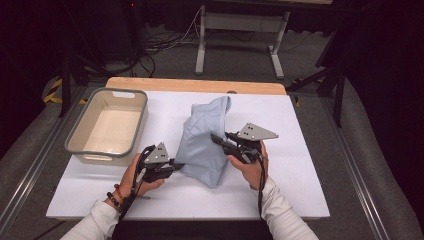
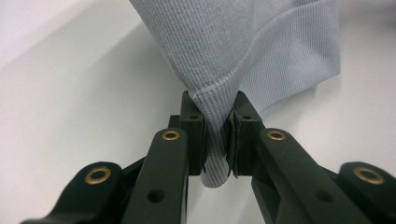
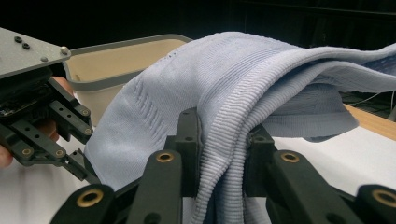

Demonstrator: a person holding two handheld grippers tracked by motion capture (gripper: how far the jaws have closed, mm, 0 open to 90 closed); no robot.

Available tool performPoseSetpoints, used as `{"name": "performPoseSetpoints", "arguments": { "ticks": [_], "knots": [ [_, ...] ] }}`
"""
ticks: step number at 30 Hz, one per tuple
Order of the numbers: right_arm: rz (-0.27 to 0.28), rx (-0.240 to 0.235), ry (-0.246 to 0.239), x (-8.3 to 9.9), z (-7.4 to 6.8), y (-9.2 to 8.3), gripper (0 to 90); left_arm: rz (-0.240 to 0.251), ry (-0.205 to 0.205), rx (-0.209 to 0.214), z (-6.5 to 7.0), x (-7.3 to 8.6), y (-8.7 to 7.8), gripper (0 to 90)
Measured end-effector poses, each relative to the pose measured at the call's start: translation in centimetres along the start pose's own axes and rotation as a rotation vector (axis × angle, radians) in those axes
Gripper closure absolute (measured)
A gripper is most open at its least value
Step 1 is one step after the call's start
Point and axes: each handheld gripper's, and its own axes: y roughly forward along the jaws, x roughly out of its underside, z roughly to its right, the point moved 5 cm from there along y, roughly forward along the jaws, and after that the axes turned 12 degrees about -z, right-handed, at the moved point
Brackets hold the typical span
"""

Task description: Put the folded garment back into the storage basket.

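Both of my forearms come in at the near edge of the desk (image 1: 300, 200), a gripper in each hand. My left gripper (image 1: 175, 164) is pressed onto the near-left edge of the pale blue knitted garment (image 1: 205, 145); in the left gripper view its jaws pinch a narrow fold of the ribbed cloth (image 2: 217, 154) between the pads, and a small tail of fabric hangs out below them. My right gripper (image 1: 216, 138) bites the garment's right side, and in the right gripper view a thick bunch of ribbed edge (image 3: 229, 154) sits clamped between its jaws, so both grippers hold the same piece. The garment lies bunched in the middle of the desk, between my two hands, its far end reaching toward the wooden strip (image 1: 195, 85). A grey-rimmed beige tub (image 1: 107, 127) stands at the left of the desk, apart from the garment.
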Motion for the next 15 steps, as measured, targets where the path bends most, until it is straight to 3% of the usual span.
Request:
{"name": "performPoseSetpoints", "arguments": {
  "ticks": [15],
  "knots": [
    [0.017,0.009,-0.002,-0.6,-0.2,0.8,72.8,0.018,-0.009,-0.046,-0.9,0.2,-1.6,79.6]
  ]
}}
